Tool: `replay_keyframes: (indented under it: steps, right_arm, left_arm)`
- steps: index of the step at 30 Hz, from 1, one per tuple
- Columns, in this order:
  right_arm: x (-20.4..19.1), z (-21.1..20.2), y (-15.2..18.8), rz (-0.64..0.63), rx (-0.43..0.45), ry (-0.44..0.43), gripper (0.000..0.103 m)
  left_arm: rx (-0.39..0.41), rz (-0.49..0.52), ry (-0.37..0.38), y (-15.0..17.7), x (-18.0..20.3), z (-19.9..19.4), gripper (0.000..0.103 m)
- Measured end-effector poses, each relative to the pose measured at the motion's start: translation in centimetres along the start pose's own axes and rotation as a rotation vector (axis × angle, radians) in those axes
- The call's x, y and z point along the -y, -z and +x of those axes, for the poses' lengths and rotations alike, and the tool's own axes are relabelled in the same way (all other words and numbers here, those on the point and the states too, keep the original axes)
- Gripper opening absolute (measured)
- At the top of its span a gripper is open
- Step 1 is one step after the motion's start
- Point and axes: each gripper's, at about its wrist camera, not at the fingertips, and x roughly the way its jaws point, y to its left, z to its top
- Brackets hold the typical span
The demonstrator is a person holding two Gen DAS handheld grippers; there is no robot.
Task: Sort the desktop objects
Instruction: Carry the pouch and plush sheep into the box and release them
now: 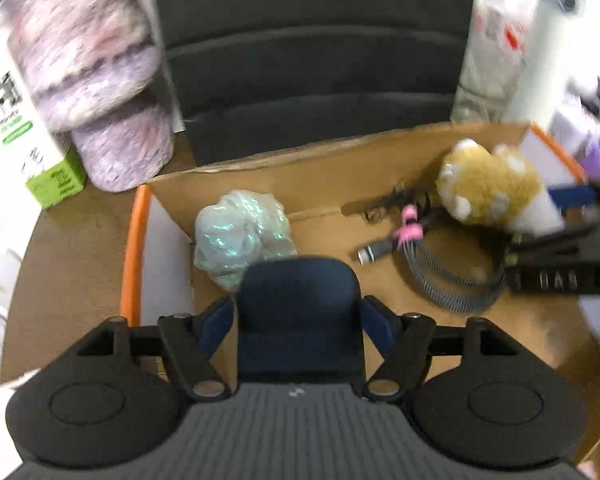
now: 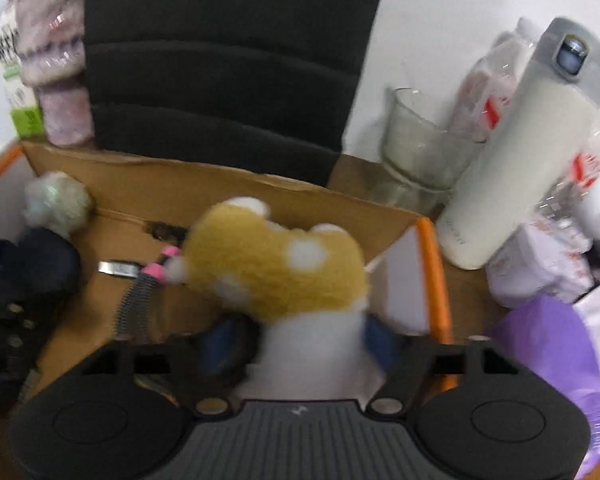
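1. Far left on your worktop [image 1: 72, 264], a blurred purple-patterned tumbler [image 1: 100, 80] stands beside a green-and-white carton [image 1: 24, 136].
2. Your left gripper [image 1: 298, 312] has its jaws closed on a dark blue object [image 1: 298, 300], its lower part hidden.
3. A crumpled plastic bag [image 1: 240, 232] and a coiled cable [image 1: 452, 272] lie in the cardboard box [image 1: 320, 172].
4. Your right gripper [image 2: 304, 344] clamps a yellow plush toy [image 2: 276, 264] above the box; motion blur hides detail.

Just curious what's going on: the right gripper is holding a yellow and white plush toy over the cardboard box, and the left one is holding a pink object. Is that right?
Nearly. The right gripper does hold the plush toy over the cardboard box. But the left wrist view shows the left gripper holding a dark blue object, not a pink one.
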Motion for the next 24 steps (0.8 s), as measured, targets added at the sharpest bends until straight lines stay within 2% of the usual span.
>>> replay_keyframes:
  steps: [4, 7, 9, 12, 16, 18, 22, 24]
  right_arm:
    - [0.9, -2.7, -0.3, 0.078, 0.059, -0.025, 0.082]
    - [2.4, -6.8, -0.1, 0.153, 0.118, -0.058, 0.082]
    - [2.8, -9.8, 1.1, 0.175, 0.154, -0.107, 0.084]
    - [2.8, -14.2, 5.2, 0.194, 0.217, -0.227, 0.091]
    - [1.9, -19.1, 13.4, 0.235, 0.269, -0.357, 0.092]
    - [1.0, -20.6, 17.5, 0.242, 0.299, -0.344, 0.093]
    - [-0.9, -22.2, 25.4, 0.225, 0.316, -0.235, 0.093]
    - [-1.8, -22.6, 28.5, 0.211, 0.297, -0.182, 0.093]
  left_arm:
    - [0.052, -0.098, 0.121, -0.6, -1.7, -3.7, 0.084]
    - [0.108, -0.1, 0.134, 0.1, -1.5, -7.7, 0.093]
    - [0.17, -0.12, 0.111, 2.0, -1.4, -10.9, 0.101]
    - [0.244, -0.151, 0.062, 6.5, -0.8, -14.7, 0.101]
    - [0.3, -0.248, 0.052, 14.3, 0.1, -18.1, 0.102]
    - [0.314, -0.269, 0.055, 18.9, 1.1, -19.1, 0.103]
    - [0.356, -0.243, 0.015, 26.4, 3.2, -19.7, 0.103]
    - [0.322, -0.226, -0.019, 29.2, 4.2, -19.4, 0.103]
